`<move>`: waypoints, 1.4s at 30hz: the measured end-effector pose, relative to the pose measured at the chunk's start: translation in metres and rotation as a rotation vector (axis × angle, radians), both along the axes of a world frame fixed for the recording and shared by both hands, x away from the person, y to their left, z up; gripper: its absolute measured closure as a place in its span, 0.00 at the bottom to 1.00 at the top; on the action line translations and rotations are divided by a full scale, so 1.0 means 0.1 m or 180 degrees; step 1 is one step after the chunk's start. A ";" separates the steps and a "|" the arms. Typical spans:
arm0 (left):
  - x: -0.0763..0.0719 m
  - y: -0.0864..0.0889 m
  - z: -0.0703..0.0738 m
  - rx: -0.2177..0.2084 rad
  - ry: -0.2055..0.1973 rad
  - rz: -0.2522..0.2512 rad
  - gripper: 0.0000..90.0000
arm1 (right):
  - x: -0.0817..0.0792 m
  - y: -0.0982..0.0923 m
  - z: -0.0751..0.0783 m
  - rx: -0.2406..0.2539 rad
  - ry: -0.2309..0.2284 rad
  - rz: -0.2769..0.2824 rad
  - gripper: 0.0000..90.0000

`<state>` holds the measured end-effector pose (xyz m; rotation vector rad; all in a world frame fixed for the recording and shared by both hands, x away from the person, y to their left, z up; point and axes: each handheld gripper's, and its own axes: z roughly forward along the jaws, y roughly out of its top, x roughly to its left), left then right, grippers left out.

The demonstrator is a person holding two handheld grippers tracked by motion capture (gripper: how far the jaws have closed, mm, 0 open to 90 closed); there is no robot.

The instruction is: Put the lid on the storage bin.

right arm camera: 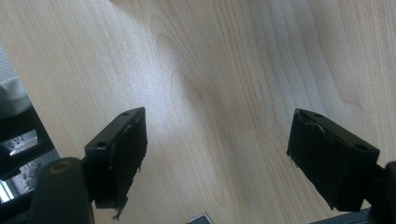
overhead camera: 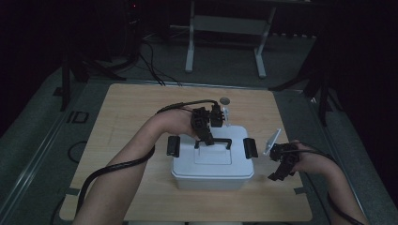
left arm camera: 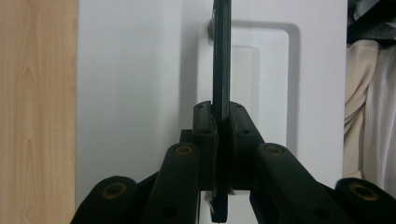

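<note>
Clamped tight on black handle (left arm camera: 221, 70) by left gripper (overhead camera: 210, 139), likely to lift white lidded box (overhead camera: 212, 164) near desk's (overhead camera: 131, 108) front edge; right gripper (right arm camera: 217, 158), jaws wide and empty, beside box.

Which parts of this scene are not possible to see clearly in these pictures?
- Inside of the white box: hidden by its closed lid in the high view.
- Handle ends: in the left gripper view, the near end is covered by the left gripper shut on it.
- Small clear object and round dark thing behind the box: too small and dim to identify.
- Right gripper, open: its view is cut off at the table edge.
</note>
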<state>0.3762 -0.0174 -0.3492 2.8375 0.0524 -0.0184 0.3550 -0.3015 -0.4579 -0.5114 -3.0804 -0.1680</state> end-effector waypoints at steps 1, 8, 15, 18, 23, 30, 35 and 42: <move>0.00 0.00 -0.01 0.0008 0.0009 0.0006 0.94 | 0.00 0.00 0.00 -0.0003 0.0003 -0.0001 0.22; 0.02 -0.01 -0.09 0.0043 0.0030 0.0011 0.94 | 0.00 -0.01 -0.01 0.0006 0.0006 0.0004 0.22; 0.01 0.05 -0.07 -0.0030 -0.0018 0.0057 0.79 | -0.01 -0.01 -0.01 0.0009 0.0008 0.0011 0.22; 0.02 0.10 -0.06 -0.0112 -0.0017 0.0135 0.56 | -0.01 -0.01 -0.01 0.0016 0.0006 0.0009 0.22; 0.05 0.25 -0.07 -0.0237 0.0033 0.0336 0.26 | -0.01 0.00 -0.01 0.0017 0.0002 0.0008 0.22; 0.01 0.51 -0.13 -0.0371 -0.0005 0.0426 0.10 | 0.00 0.03 -0.02 0.0042 0.0005 0.0006 0.22; -0.03 0.73 -0.16 -0.0485 -0.0079 0.0500 0.08 | -0.01 0.02 -0.02 0.0088 -0.0003 -0.0009 0.21; -0.09 1.00 -0.17 -0.0606 -0.0176 0.0613 0.08 | -0.03 0.01 -0.04 0.0088 -0.0008 -0.0050 0.20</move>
